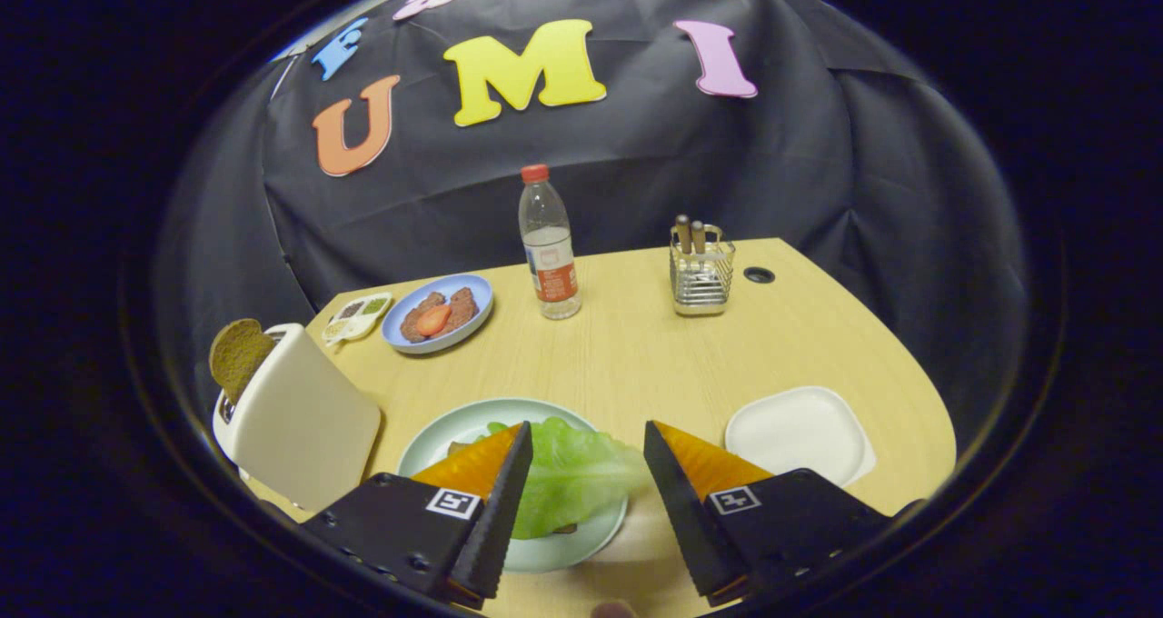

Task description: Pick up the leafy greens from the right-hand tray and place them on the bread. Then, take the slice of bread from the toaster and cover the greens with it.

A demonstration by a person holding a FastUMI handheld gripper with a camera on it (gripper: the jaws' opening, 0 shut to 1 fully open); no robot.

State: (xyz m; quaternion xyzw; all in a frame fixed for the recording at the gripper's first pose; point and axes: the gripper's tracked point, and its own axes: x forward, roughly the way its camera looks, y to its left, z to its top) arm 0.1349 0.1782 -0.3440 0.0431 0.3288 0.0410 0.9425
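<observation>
A pale green leaf of greens [572, 477] lies on a light round plate [454, 429], covering the bread beneath it; only a dark sliver of bread peeks out at the leaf's near edge. My gripper [588, 441] hovers open just above the leaf, with the fingers spread to either side and not touching it. To the left stands a cream toaster [300, 418] with a brown slice of bread [238, 356] sticking out of its slot. To the right lies the white square tray [800, 434], bare.
A blue plate [480, 313] with brown patties and a red piece sits behind the toaster, beside a small divided dish [357, 316]. A water bottle [549, 245] and a wire utensil holder [701, 268] stand further back on the wooden table [654, 354].
</observation>
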